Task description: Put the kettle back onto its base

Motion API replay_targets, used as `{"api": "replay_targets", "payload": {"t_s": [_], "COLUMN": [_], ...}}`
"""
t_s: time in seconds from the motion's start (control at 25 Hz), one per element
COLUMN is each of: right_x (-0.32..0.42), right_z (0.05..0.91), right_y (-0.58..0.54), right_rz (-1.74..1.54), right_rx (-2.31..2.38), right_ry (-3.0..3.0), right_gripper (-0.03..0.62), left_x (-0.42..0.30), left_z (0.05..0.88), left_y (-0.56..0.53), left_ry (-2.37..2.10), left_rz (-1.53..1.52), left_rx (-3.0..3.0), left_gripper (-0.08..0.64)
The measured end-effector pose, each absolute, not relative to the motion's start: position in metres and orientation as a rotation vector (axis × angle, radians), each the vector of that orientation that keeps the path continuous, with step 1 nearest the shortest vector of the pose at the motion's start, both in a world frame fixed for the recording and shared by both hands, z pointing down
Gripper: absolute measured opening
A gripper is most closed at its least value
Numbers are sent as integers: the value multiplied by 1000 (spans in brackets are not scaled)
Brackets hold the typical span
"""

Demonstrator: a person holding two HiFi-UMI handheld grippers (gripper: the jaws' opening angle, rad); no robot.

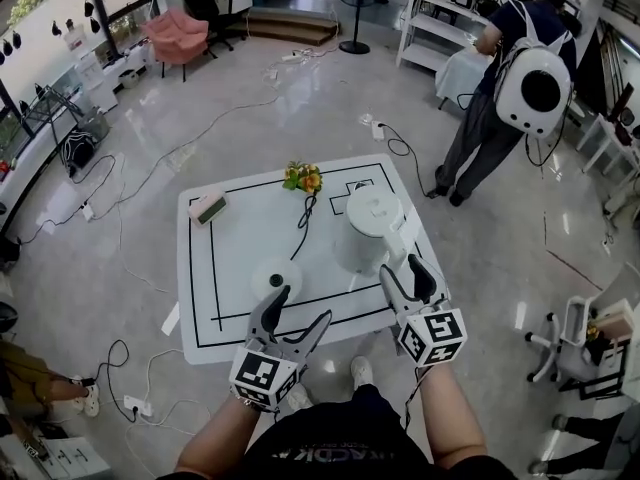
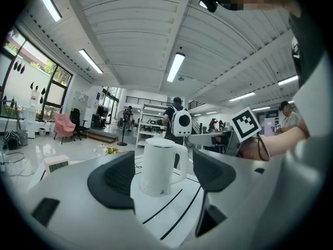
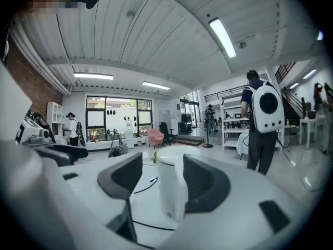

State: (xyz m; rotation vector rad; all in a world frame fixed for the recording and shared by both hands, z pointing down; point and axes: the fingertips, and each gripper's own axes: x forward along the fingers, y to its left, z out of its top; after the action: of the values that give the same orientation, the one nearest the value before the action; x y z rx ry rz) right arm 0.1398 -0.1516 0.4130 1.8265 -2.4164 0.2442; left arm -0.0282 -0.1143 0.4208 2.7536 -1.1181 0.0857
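A white electric kettle (image 1: 366, 229) stands on the white table (image 1: 230, 308), right of centre, its handle turned to the right. Its round white base (image 1: 276, 277) lies apart on the table, to the kettle's left and closer to me, with a black cord running off toward the far edge. My left gripper (image 1: 303, 306) is open, just short of the base. My right gripper (image 1: 401, 266) is open too, close to the kettle's handle side, touching nothing. The left gripper view has the kettle (image 2: 158, 165) beyond the open jaws. In the right gripper view the kettle (image 3: 170, 191) stands close between them.
Black lines mark out the table top. A bunch of flowers (image 1: 302, 177) lies at the far edge and a small box (image 1: 207, 207) at the far left. A person with a white backpack (image 1: 520, 83) stands far right. Cables trail over the floor.
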Motion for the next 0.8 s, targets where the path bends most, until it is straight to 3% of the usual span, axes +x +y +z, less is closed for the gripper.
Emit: {"api": "replay_targets", "payload": {"t_s": [0.8], "right_x": [168], "right_z": [487], "right_y": [-206], "right_rz": [435], "right_rx": [1474], "right_ry": [-2437], "right_gripper": [229], "left_x": [37], "left_z": [427], "left_y": [-138], "left_ry": [-1339], "left_rz": [101], "left_rx": [2623], "left_gripper": [337]}}
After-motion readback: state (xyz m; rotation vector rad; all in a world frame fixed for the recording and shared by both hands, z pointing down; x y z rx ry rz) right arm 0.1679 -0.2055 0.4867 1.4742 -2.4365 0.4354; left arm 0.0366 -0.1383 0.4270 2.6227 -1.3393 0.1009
